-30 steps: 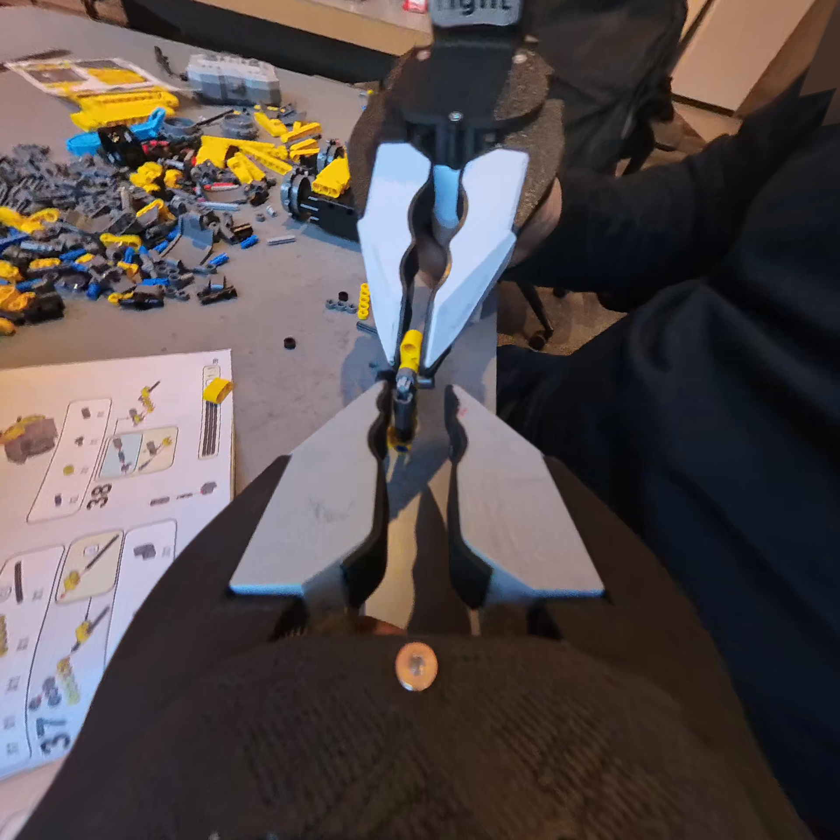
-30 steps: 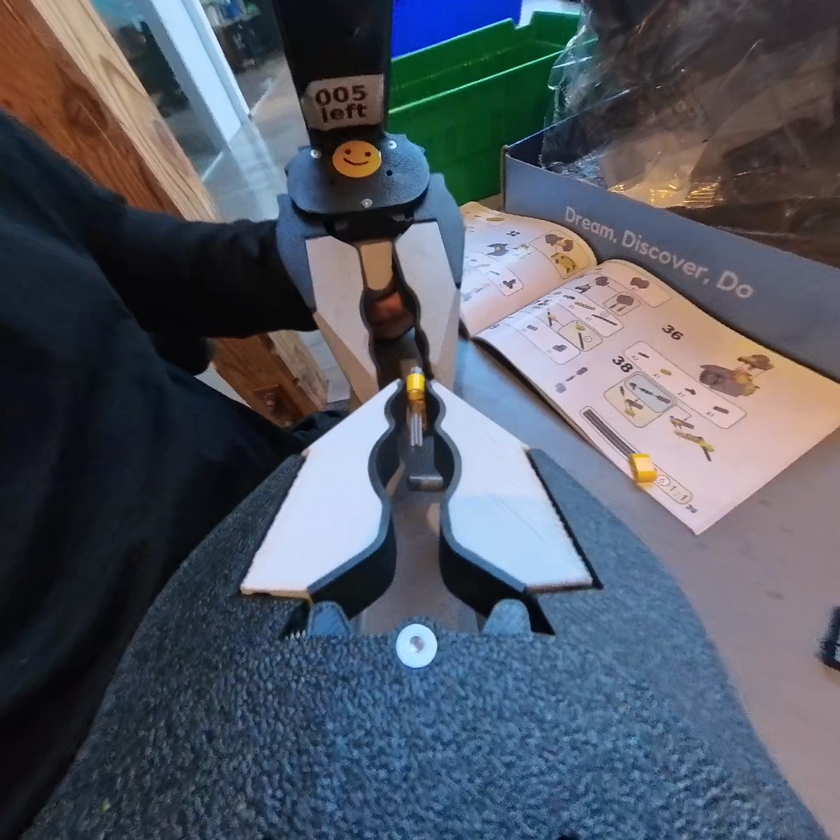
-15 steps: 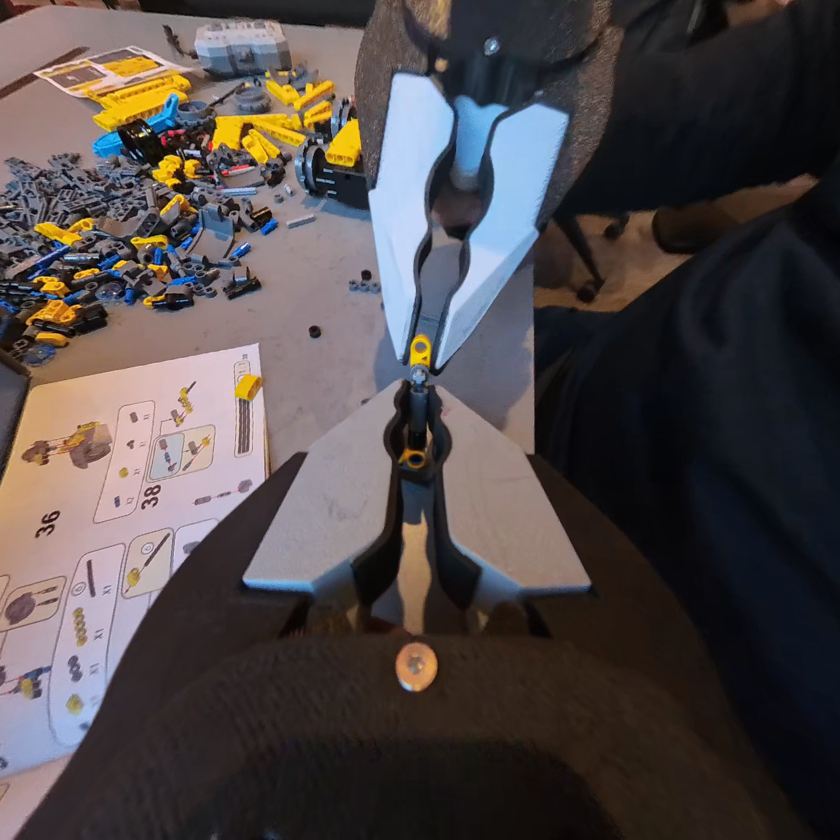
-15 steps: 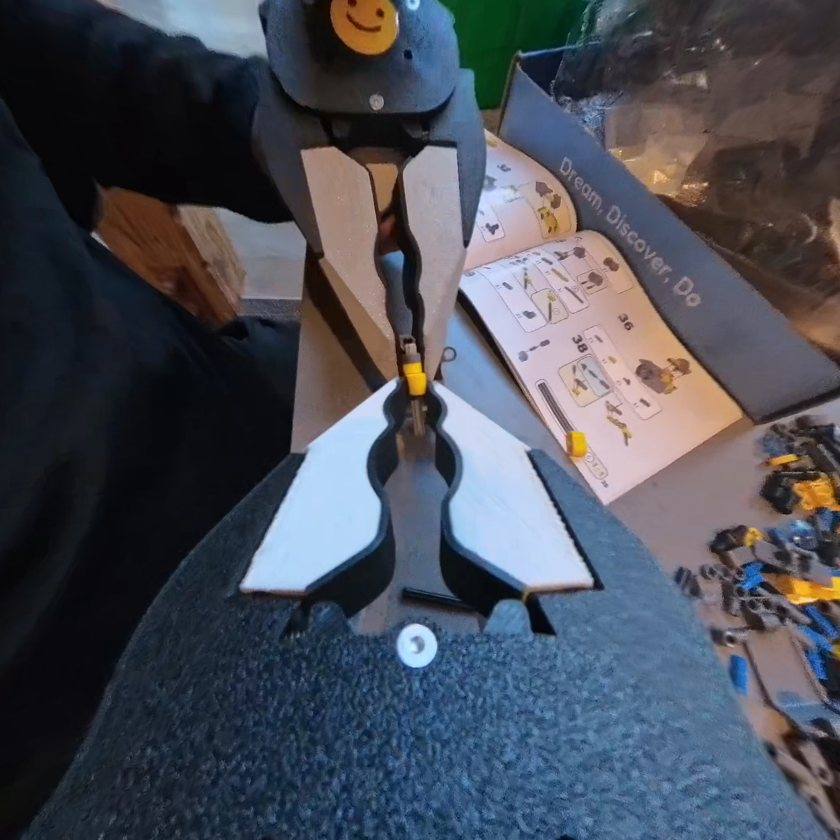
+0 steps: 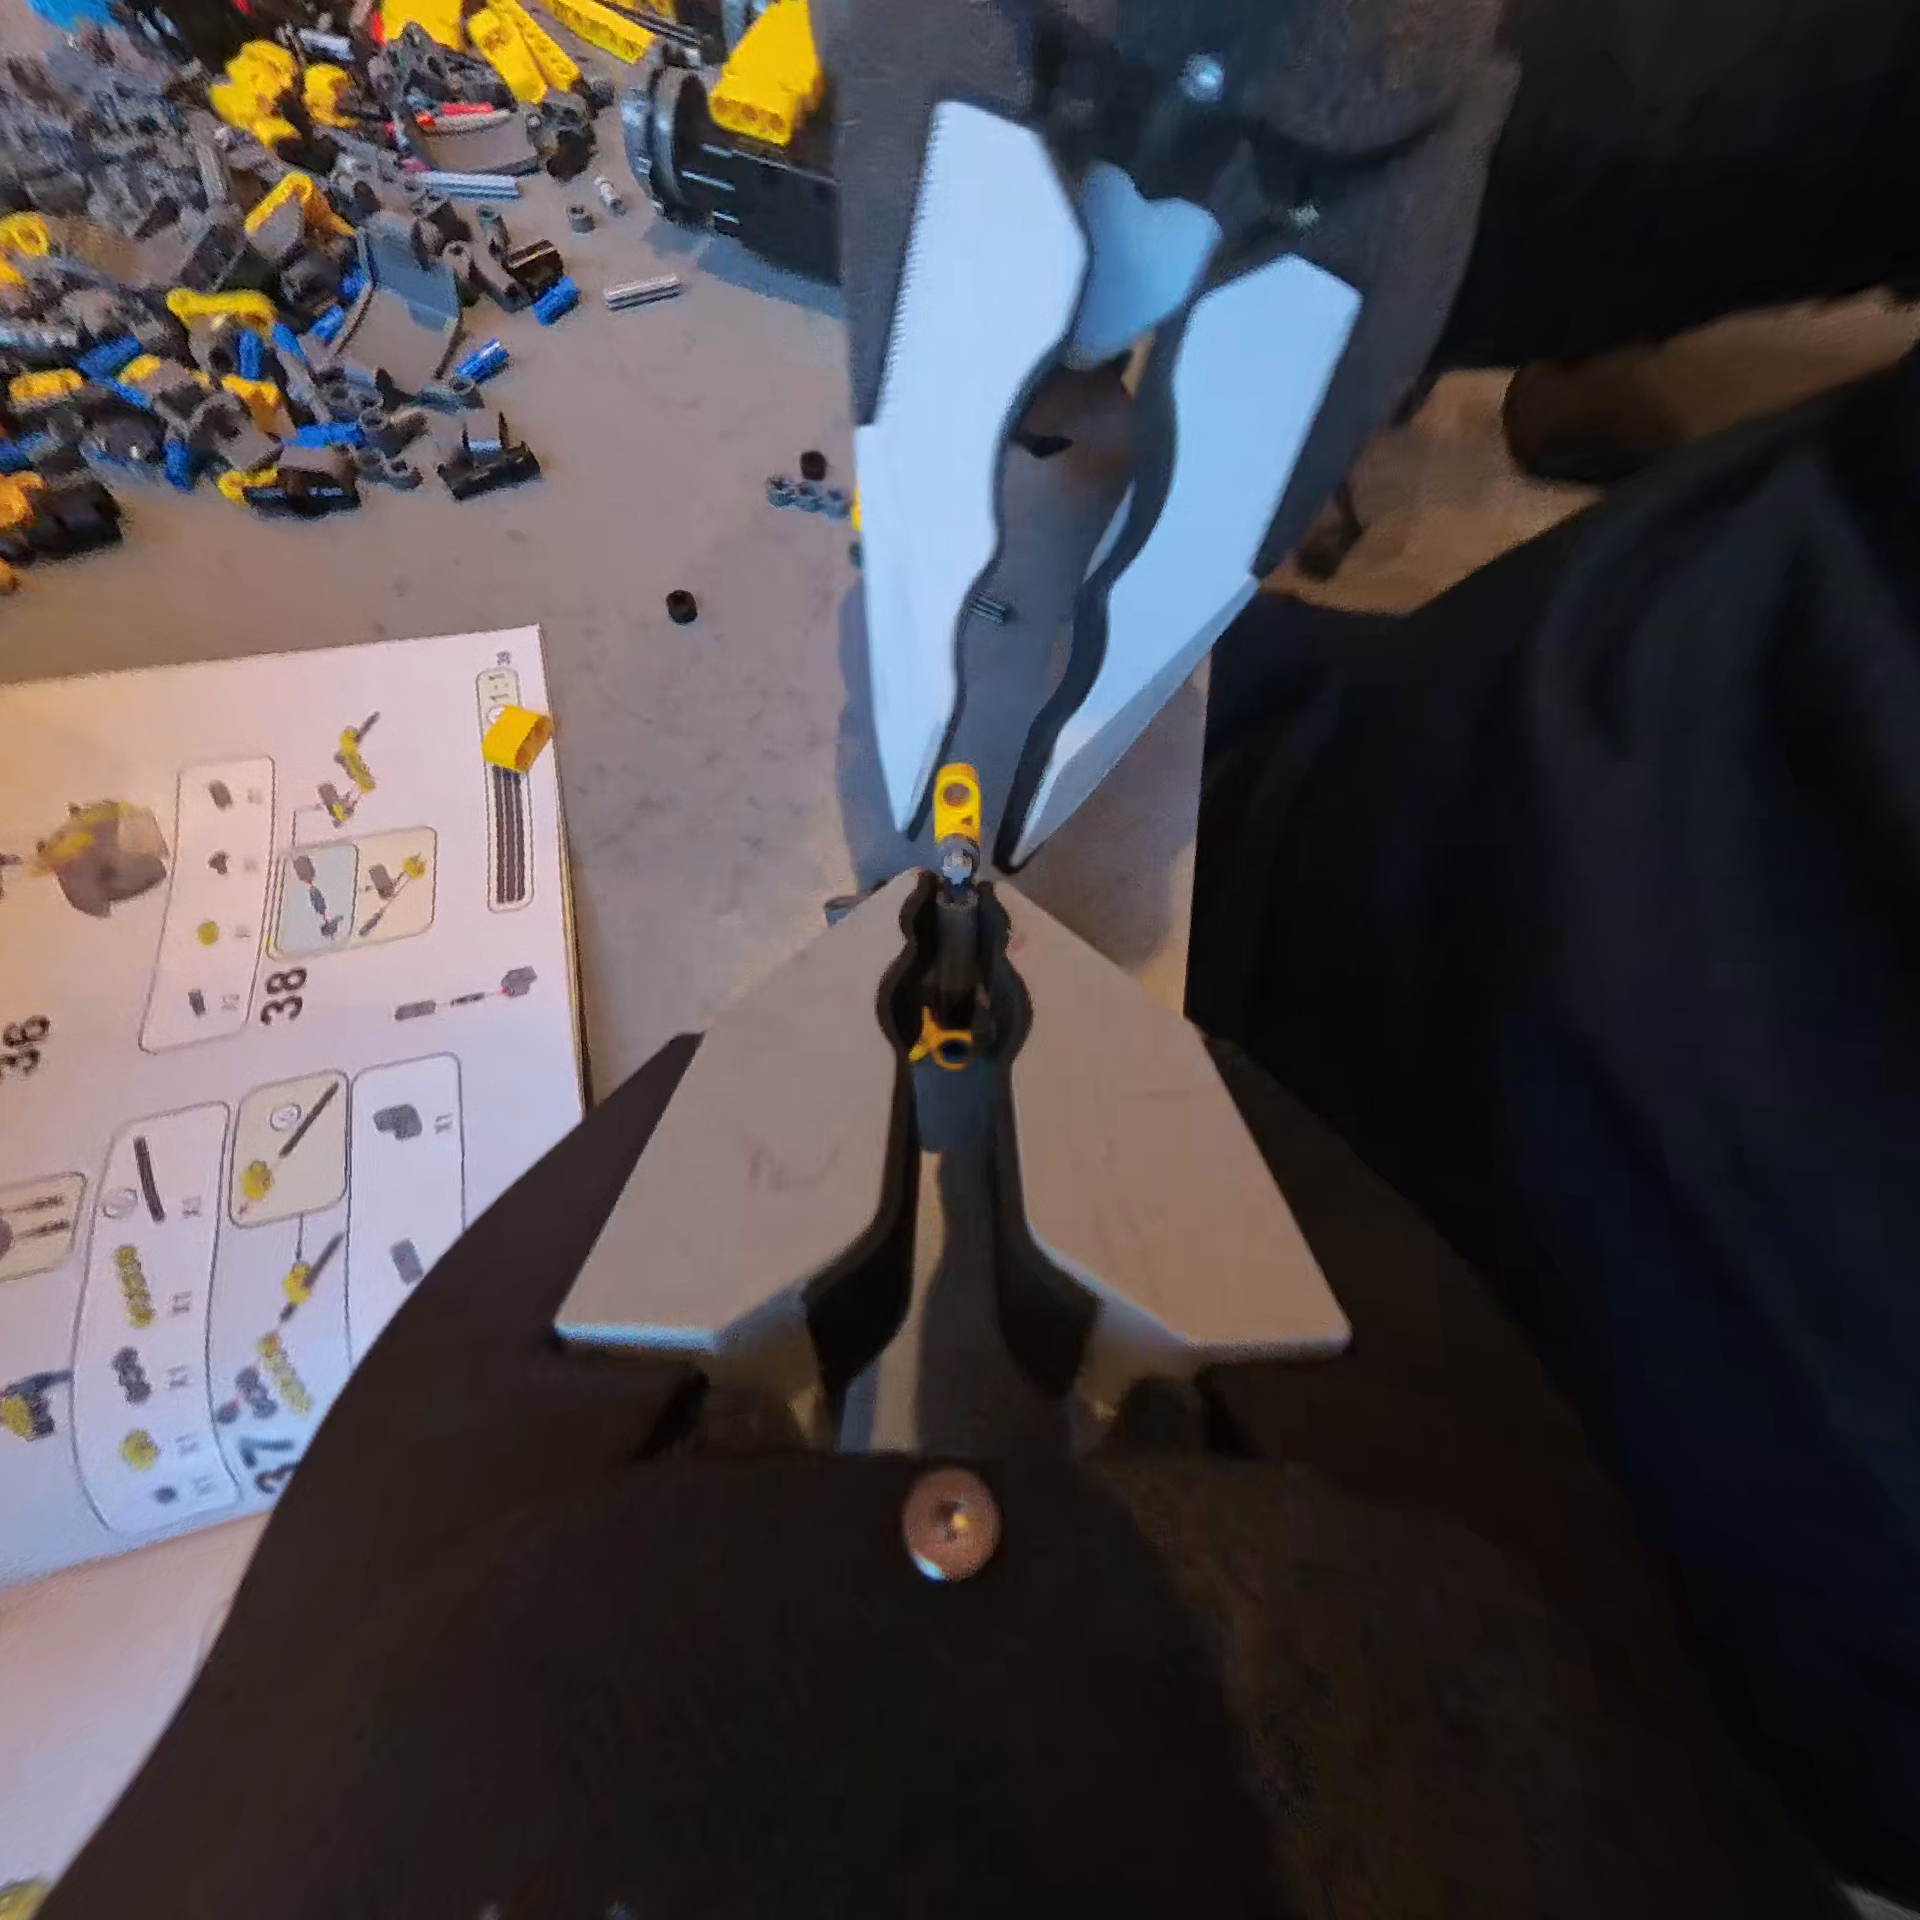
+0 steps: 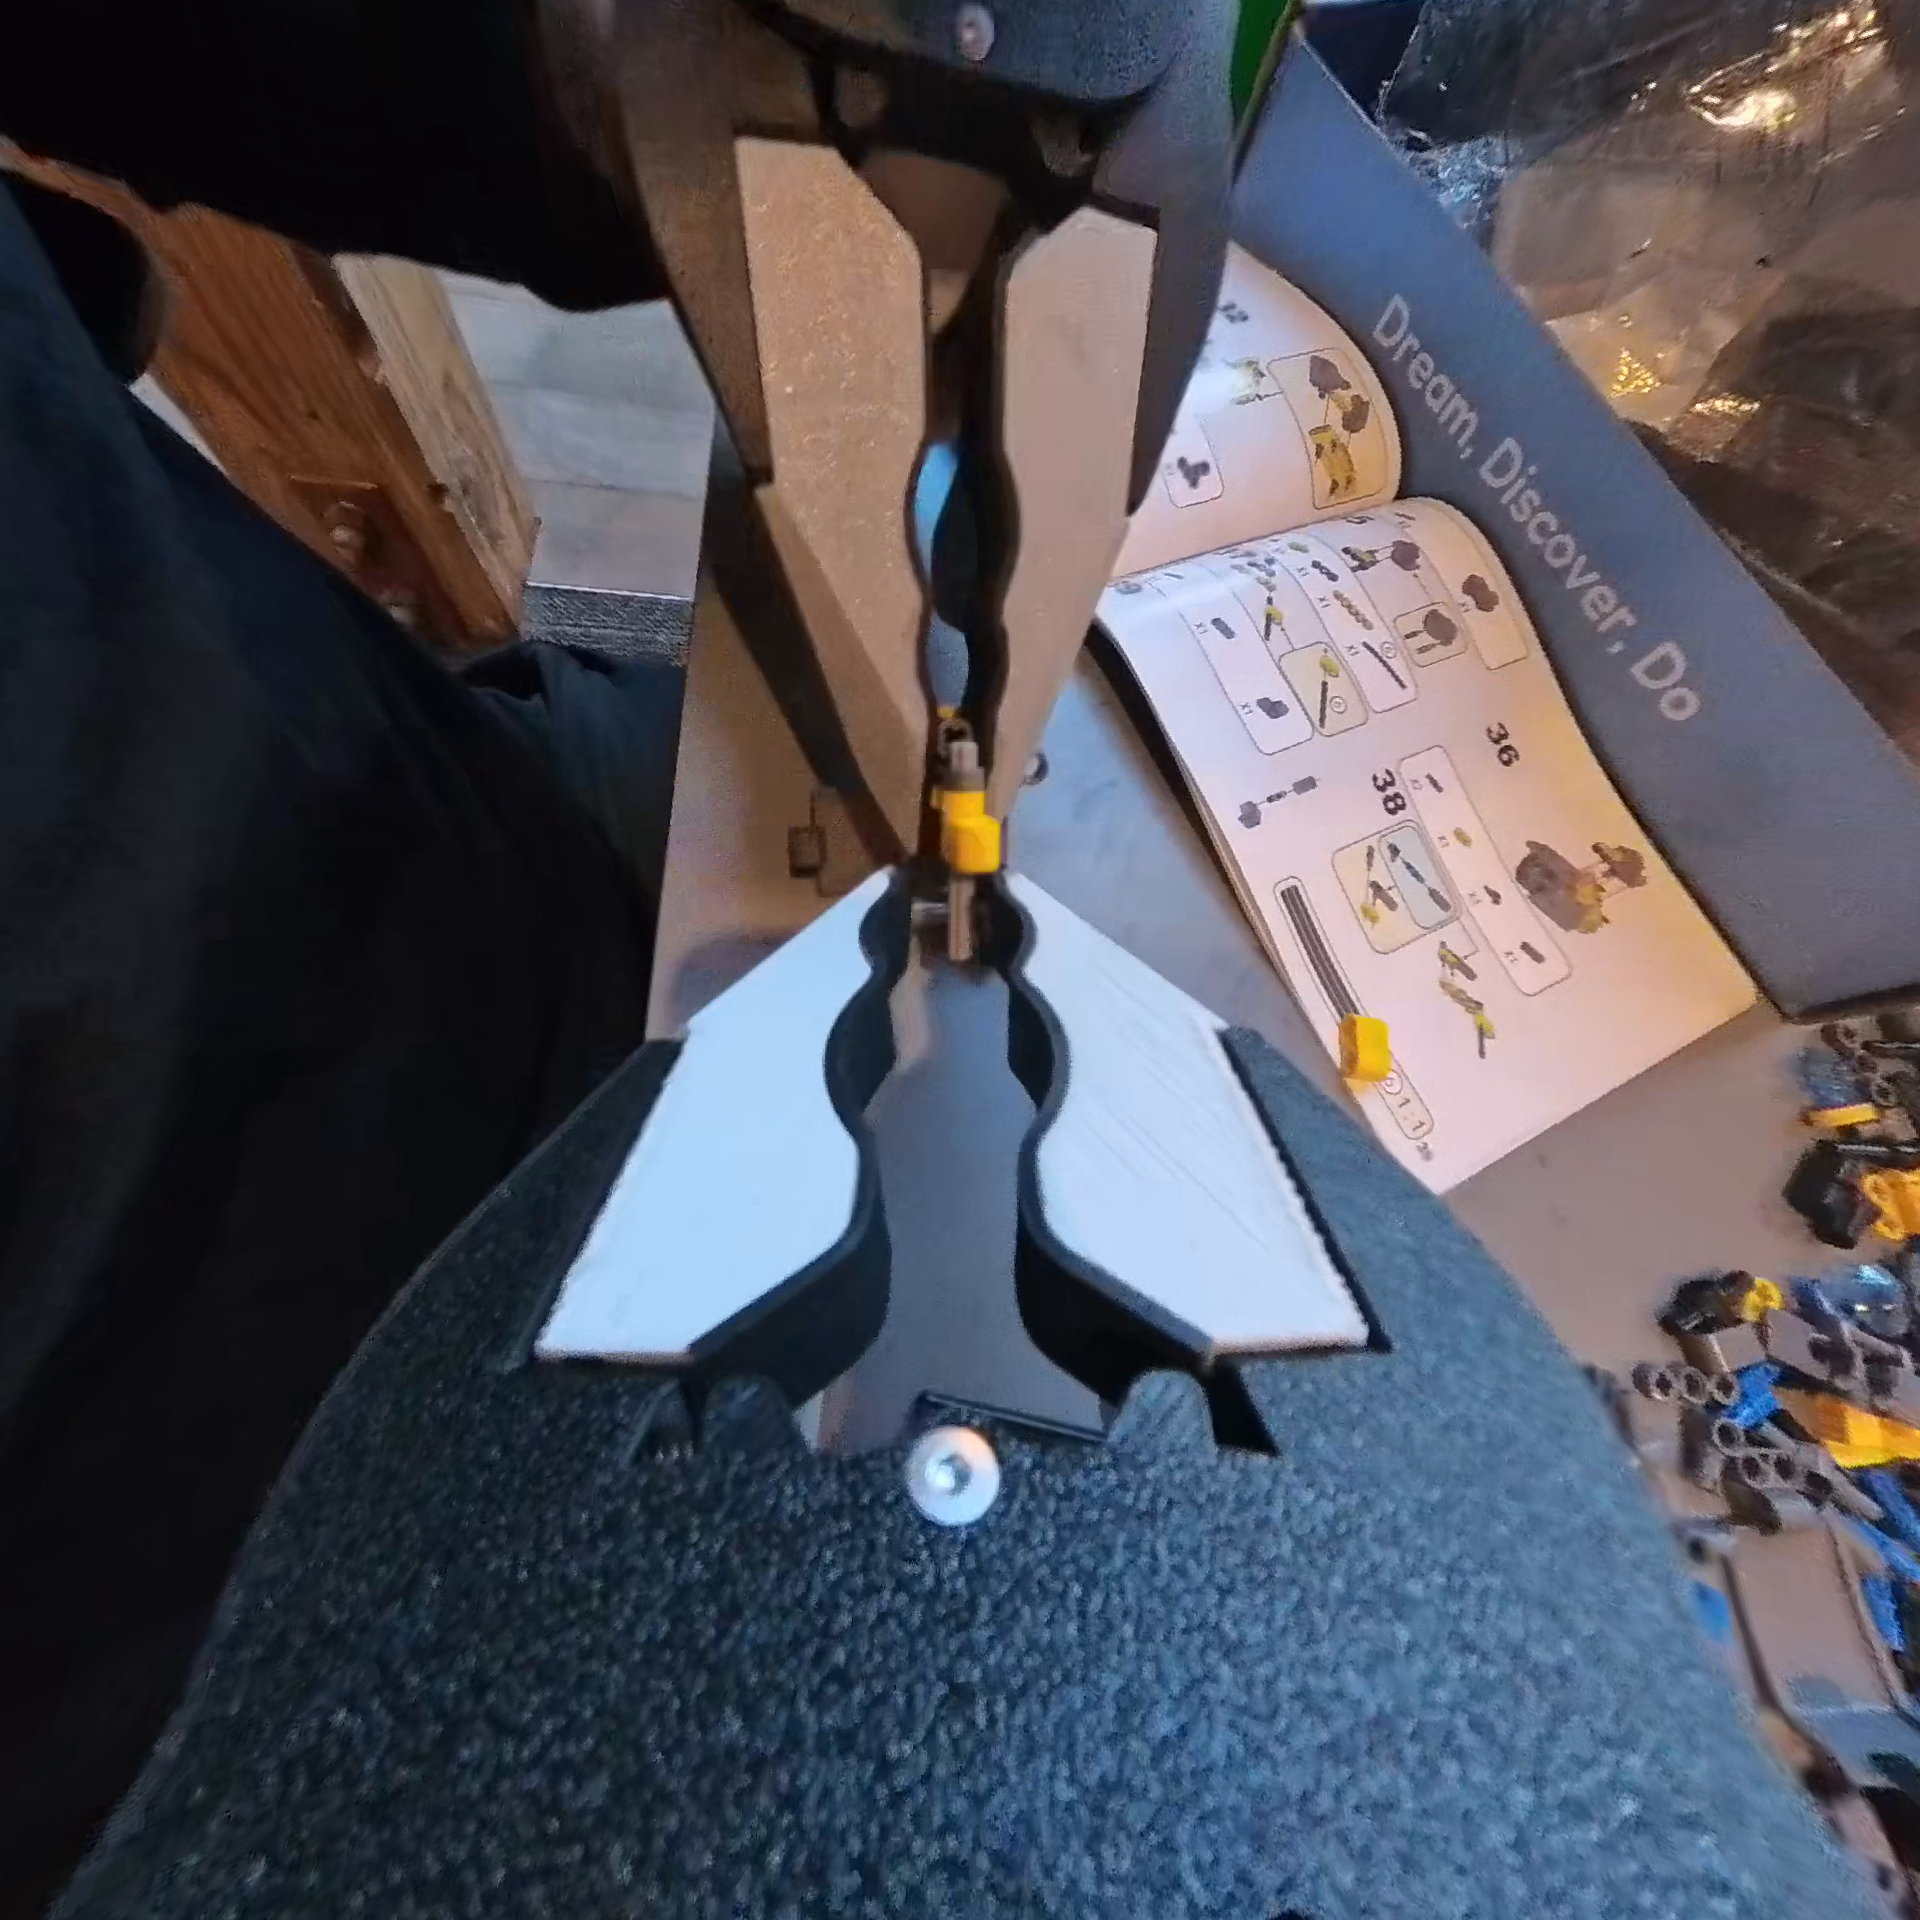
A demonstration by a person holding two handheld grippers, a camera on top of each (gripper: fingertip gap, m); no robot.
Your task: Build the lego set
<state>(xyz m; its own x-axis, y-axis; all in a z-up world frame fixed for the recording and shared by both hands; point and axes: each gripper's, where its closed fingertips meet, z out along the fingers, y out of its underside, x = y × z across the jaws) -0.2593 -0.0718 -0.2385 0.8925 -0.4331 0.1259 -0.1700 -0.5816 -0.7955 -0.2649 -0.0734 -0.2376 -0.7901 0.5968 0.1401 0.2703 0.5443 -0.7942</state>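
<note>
Left gripper (image 5: 954, 883) clamping a thin dark axle (image 5: 954, 961) tip to tip with the right gripper (image 6: 954, 883), right gripper's jaws standing slightly apart around the yellow connector (image 5: 957, 802) on that axle, both hovering just right of the open instruction booklet (image 5: 260, 1039), loose building-brick pile (image 5: 208, 260) lying beyond the booklet on the grey table (image 5: 675, 447).

Left gripper (image 5: 954, 883): matte black body w/ fine-grain texture, two pale grey wedge fingers (image 5: 748, 1174) w/ black wavy inner pads, one silver screw (image 5: 951, 1525) centred below them. Right gripper (image 6: 951, 883): same build, coarser speckled black shell, white-grey fingers (image 6: 727, 1174) showing ridged print lines at edges, one silver screw (image 6: 951, 1473). Person wears black long sleeves (image 6: 260, 831), dark top.
</note>
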